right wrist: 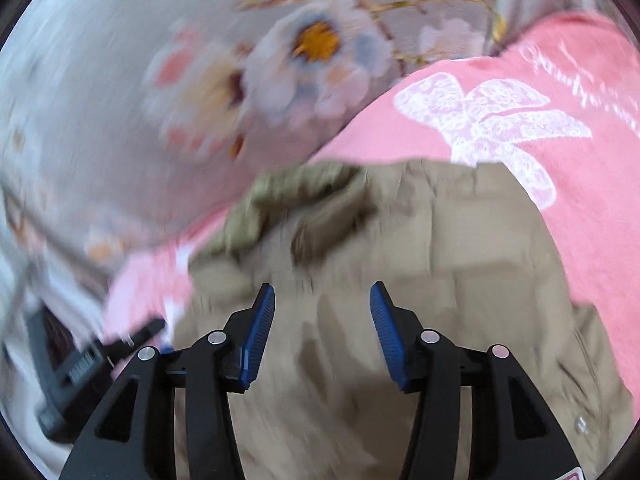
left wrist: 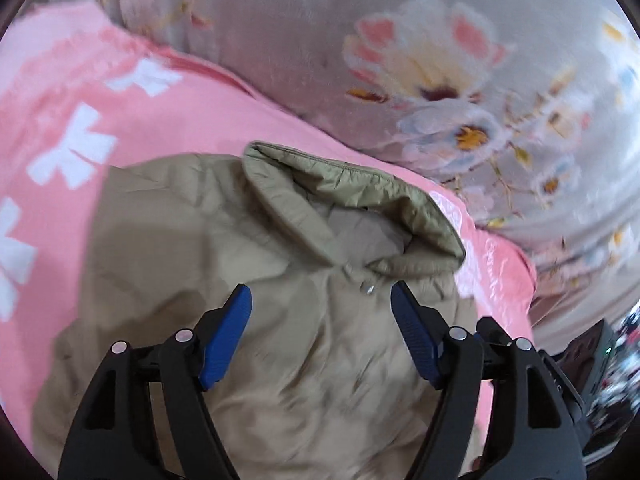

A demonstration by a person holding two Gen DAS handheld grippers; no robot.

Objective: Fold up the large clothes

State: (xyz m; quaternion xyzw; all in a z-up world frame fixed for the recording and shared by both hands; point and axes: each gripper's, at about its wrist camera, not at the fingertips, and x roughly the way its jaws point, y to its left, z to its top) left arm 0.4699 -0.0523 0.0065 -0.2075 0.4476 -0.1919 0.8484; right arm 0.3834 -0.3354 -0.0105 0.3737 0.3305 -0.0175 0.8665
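A tan padded jacket (left wrist: 208,264) with an olive-lined collar (left wrist: 360,188) lies spread on a pink blanket (left wrist: 132,116). A metal snap (left wrist: 369,289) sits just below the collar. My left gripper (left wrist: 322,300) is open above the jacket's chest, holding nothing. In the right wrist view the same jacket (right wrist: 440,264) fills the lower frame, its collar (right wrist: 304,200) blurred at the middle. My right gripper (right wrist: 322,300) is open and empty above the jacket. The other gripper (right wrist: 80,364) shows at the lower left.
The pink blanket with white bow prints (right wrist: 496,120) lies on a grey floral bedsheet (left wrist: 420,64). The bedsheet also fills the upper left of the right wrist view (right wrist: 200,80). Dark clutter (left wrist: 600,360) lies beyond the bed edge at the right.
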